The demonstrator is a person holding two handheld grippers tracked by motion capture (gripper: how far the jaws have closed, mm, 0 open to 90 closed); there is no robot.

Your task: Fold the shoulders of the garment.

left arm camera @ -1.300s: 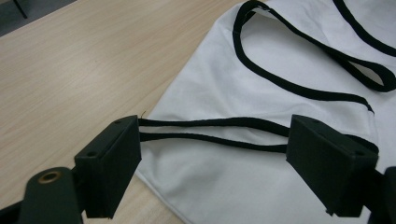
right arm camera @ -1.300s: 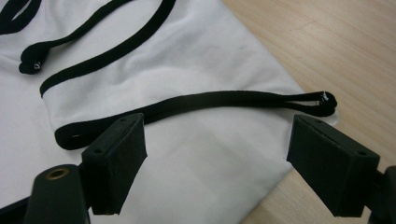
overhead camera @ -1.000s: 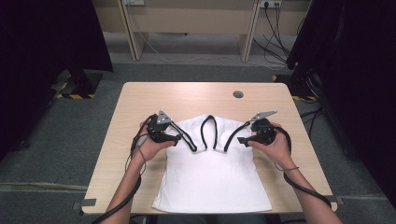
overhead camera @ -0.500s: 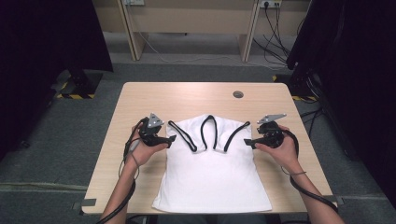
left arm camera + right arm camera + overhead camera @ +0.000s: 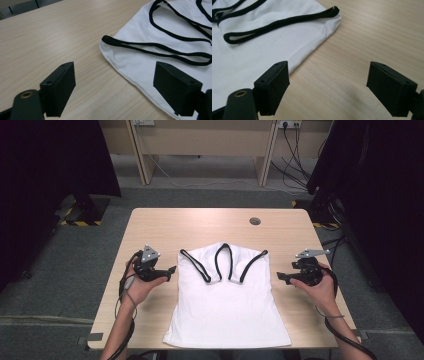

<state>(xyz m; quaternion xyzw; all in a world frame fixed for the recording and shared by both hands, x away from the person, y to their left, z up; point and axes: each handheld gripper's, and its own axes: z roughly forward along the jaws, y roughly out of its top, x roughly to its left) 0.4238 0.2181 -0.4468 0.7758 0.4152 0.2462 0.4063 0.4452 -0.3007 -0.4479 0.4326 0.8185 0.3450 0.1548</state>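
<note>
One white tank top [image 5: 227, 305] lies on one table [image 5: 200, 225], between two claws.

One camera sits high up above the person's side of the table [image 5: 150, 227]. It looks forward and down, from far enough to see the whole tabletop and some floor behind it.

Two more cameras ride on the hand tools. Each looks along its own two black jaws, very close and low over the wood.

The left gripper view and the high view both see the white top [image 5: 140, 62] [image 5: 227, 310] at its left shoulder corner. The right gripper view sees its other shoulder corner [image 5: 262, 47].
</note>
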